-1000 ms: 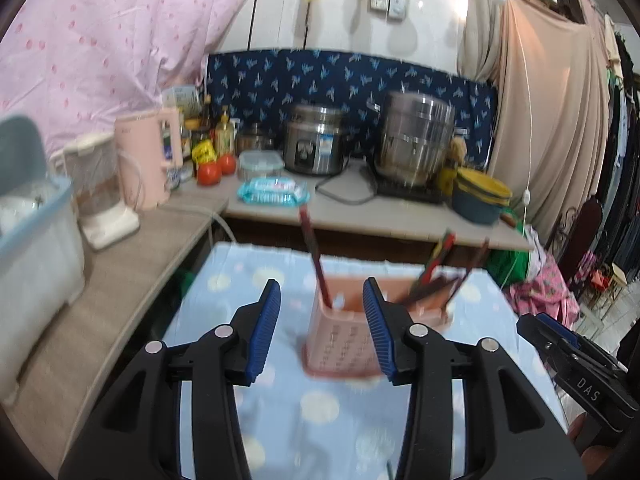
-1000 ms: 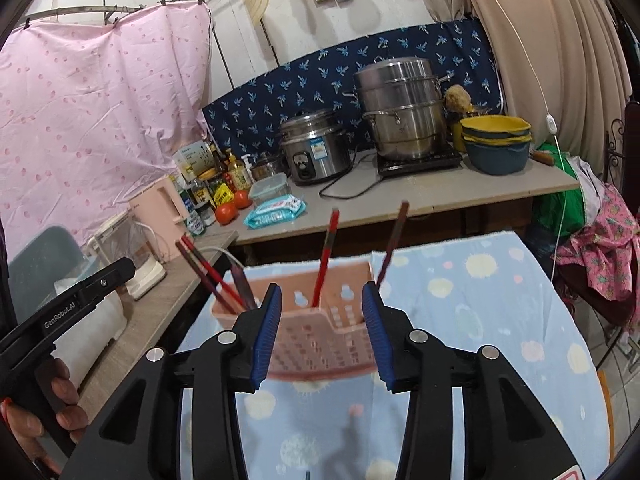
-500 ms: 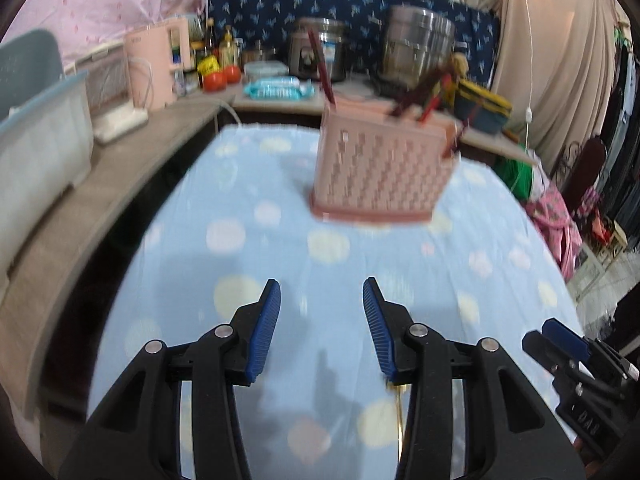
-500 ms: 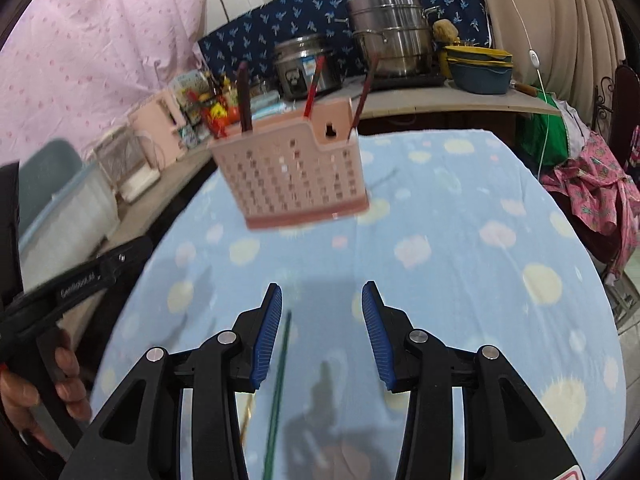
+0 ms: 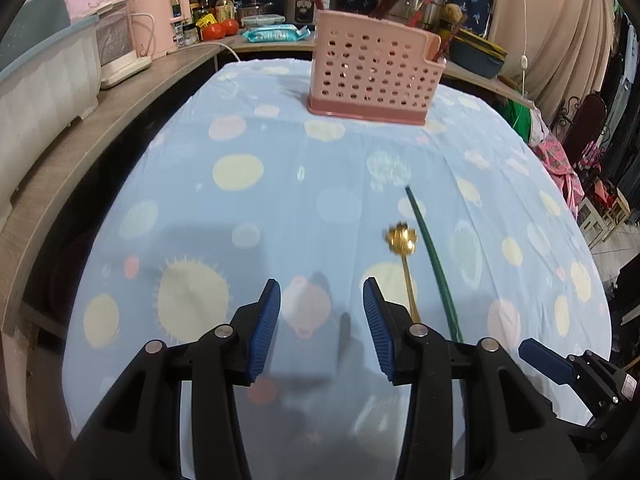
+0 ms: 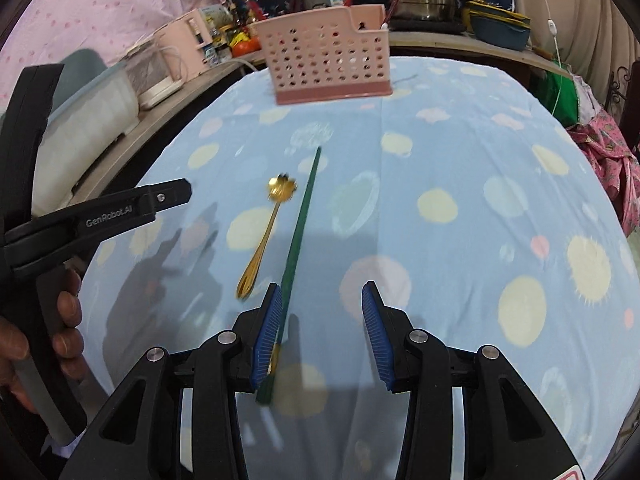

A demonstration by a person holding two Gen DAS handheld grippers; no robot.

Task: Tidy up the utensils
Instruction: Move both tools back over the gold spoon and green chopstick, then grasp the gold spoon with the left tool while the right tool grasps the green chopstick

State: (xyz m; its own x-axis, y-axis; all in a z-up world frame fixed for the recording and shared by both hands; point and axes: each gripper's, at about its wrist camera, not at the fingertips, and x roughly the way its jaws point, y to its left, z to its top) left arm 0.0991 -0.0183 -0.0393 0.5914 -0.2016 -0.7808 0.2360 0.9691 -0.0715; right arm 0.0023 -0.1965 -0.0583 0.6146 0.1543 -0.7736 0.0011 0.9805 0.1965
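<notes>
On the dotted blue cloth of the surface (image 5: 248,208) lie a gold spoon (image 6: 264,236) and a green chopstick (image 6: 300,224), side by side, chopstick's near end hidden behind the right tool (image 6: 320,322). Pink holder (image 5: 376,76) stands at far edge, contents blurred. Both tools, left (image 5: 322,320) included, spread, empty.

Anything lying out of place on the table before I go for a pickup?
Yes. A gold spoon and a single green chopstick lie loose, side by side, on the dotted tablecloth, while the other utensils stand in the pink basket at the far end. Both grippers are open and empty. Nothing looks spilled or broken.
</notes>
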